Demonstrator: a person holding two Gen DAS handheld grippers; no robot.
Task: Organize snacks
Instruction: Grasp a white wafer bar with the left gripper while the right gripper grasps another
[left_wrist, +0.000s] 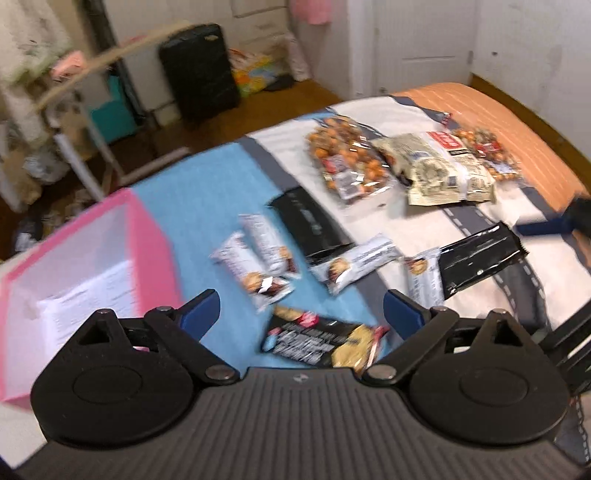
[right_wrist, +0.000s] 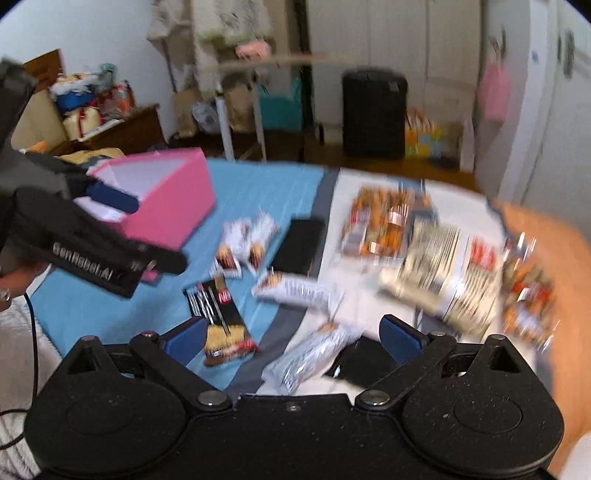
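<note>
Snack packs lie scattered on a bed. White bars lie on the blue part, near a black pack. A black-and-yellow cookie pack lies just ahead of my left gripper, which is open and empty. Bags of orange snacks and a cream bag lie farther off. A pink box stands open at the left. My right gripper is open and empty above a white bar.
The bed cover is blue, white and orange with grey road stripes. Beyond the bed edge stand a black suitcase, a clothes rack and floor clutter. The left gripper's body reaches over the pink box.
</note>
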